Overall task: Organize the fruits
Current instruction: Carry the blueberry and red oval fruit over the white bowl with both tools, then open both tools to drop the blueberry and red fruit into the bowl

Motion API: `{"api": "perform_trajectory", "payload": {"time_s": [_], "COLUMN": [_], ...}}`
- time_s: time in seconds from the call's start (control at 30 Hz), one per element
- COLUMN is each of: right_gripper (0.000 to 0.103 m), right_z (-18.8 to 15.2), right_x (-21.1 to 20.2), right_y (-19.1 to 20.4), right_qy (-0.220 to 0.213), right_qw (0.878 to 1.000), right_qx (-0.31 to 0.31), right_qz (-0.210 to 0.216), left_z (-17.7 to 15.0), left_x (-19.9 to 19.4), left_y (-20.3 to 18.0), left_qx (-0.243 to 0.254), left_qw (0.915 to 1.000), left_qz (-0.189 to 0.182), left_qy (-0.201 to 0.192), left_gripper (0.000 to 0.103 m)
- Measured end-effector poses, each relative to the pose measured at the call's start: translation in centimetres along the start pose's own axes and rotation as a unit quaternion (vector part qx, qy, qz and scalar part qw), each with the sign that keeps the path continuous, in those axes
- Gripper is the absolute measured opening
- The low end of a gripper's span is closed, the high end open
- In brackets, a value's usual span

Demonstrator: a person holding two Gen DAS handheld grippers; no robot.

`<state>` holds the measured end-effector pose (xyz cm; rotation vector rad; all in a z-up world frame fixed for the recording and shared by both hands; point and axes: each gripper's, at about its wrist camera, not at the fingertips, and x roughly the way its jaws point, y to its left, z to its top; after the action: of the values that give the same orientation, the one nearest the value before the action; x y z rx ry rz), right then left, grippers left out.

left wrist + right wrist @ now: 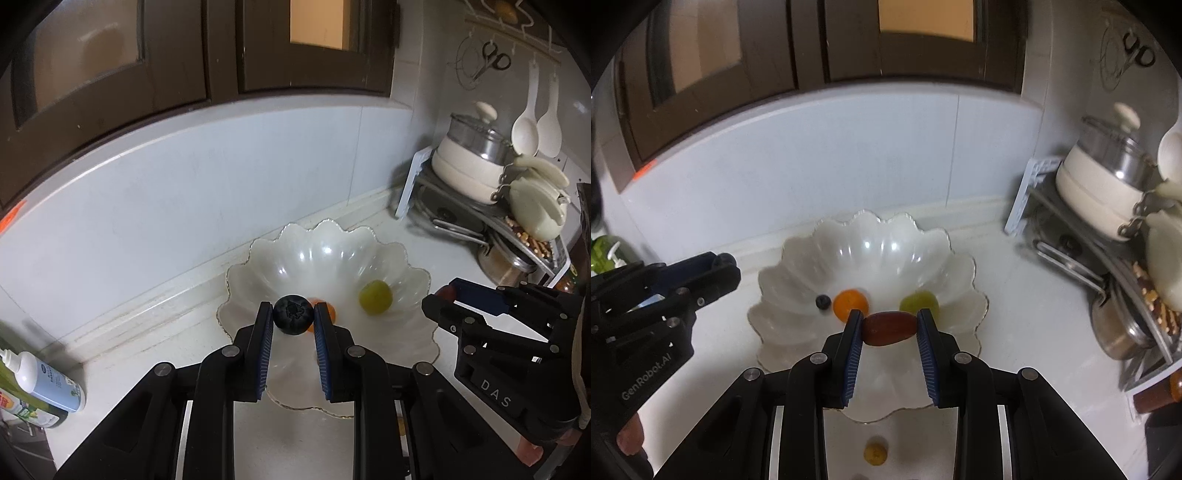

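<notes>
Now left claw pinches a blueberry, right claw a red date, both over the bowl

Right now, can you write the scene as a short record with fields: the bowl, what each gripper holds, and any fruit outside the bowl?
bowl: white scalloped bowl on the counter, holding an orange fruit and a green grape
left gripper: shut on a blueberry, above the bowl
right gripper: shut on a reddish-brown oval fruit, above the bowl
outside bowl: small yellow fruit on the counter, nearer the camera
</notes>
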<state>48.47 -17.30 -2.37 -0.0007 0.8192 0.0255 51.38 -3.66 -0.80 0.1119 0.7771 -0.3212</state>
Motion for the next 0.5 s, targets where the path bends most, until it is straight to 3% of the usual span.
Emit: {"api": "perform_trajectory", "payload": {"time_s": [0.5], "right_gripper": [0.031], "right_z": [0.1], "right_x": [4.7], "right_y": [-1.1], "right_qy": [0.068], "right_qw": [0.998], "right_qx": [0.006], "right_qz": [0.0], "left_z": [0.2], "left_x": [6.0], "left_y": [0.0], "left_qx": [-0.008], "left_qw": [0.9974], "left_qz": [-0.001], "left_qy": [0.071], "left_gripper": [0.023]}}
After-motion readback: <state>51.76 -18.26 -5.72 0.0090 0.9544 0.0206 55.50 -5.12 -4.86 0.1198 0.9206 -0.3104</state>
